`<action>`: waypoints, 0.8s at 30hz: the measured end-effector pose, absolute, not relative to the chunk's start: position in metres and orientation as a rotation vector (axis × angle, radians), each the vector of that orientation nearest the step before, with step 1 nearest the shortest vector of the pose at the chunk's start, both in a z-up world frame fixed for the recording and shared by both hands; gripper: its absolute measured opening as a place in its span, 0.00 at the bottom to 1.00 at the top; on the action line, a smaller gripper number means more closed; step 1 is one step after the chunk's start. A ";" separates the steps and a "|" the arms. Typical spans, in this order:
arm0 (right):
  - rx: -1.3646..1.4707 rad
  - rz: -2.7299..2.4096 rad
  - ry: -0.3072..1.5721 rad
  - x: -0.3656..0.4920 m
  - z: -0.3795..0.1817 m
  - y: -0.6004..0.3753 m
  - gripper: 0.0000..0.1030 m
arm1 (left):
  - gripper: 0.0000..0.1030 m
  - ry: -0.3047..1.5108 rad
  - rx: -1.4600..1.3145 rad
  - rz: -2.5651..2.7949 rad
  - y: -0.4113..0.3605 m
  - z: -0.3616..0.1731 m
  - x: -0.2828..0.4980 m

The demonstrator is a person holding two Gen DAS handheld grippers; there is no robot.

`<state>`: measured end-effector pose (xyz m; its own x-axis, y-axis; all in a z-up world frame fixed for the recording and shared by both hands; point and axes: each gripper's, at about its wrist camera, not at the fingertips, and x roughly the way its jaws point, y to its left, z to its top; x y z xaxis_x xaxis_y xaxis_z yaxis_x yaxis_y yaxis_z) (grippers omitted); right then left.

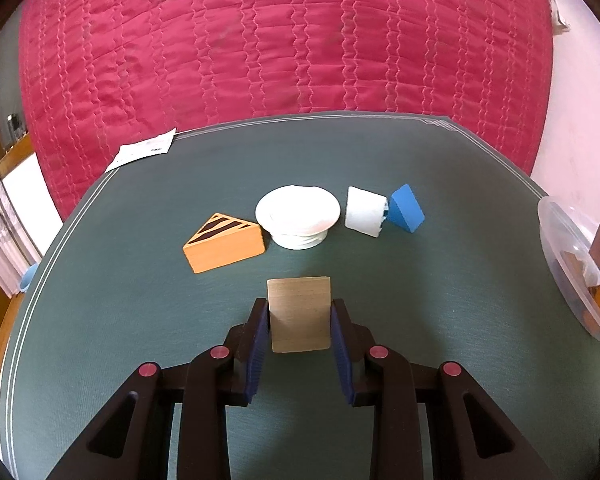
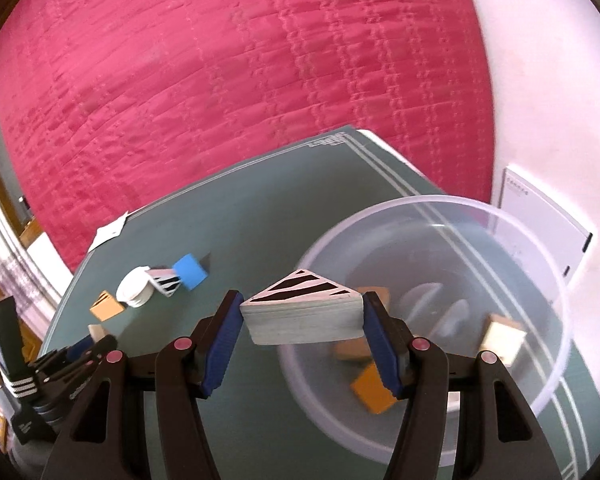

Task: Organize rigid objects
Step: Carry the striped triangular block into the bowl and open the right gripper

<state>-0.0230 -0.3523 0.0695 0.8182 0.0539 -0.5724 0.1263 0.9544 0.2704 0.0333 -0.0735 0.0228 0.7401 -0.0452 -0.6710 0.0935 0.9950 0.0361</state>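
Note:
My left gripper (image 1: pixel 300 308) is shut on a plain pale wooden block (image 1: pixel 299 312) low over the green table mat (image 1: pixel 140 320). Beyond it lie an orange striped wedge (image 1: pixel 224 244), a white round piece (image 1: pixel 298 216), a white block (image 1: pixel 364 212) and a blue wedge (image 1: pixel 406 208). My right gripper (image 2: pixel 302 308) is shut on a white wedge with black stripes (image 2: pixel 302 320), held at the near left rim of a clear plastic bowl (image 2: pixel 440 208). Several blocks lie in the bowl, among them an orange one (image 2: pixel 374 392) and a cream one (image 2: pixel 504 338).
A bed with a red quilted cover (image 1: pixel 280 40) runs behind the table. A paper slip (image 1: pixel 144 152) lies at the table's far left corner. A white panel (image 2: pixel 540 220) stands beyond the bowl. The left gripper (image 2: pixel 96 340) shows at the lower left of the right wrist view.

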 end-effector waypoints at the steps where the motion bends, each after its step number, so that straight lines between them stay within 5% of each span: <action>1: 0.306 -0.049 0.613 -0.024 0.069 -0.356 0.59 | 0.31 0.734 0.072 -0.078 -0.075 0.023 0.033; 24: 0.383 -0.188 0.614 -0.037 0.053 -0.425 0.60 | 0.31 0.732 0.132 -0.149 -0.119 0.032 0.028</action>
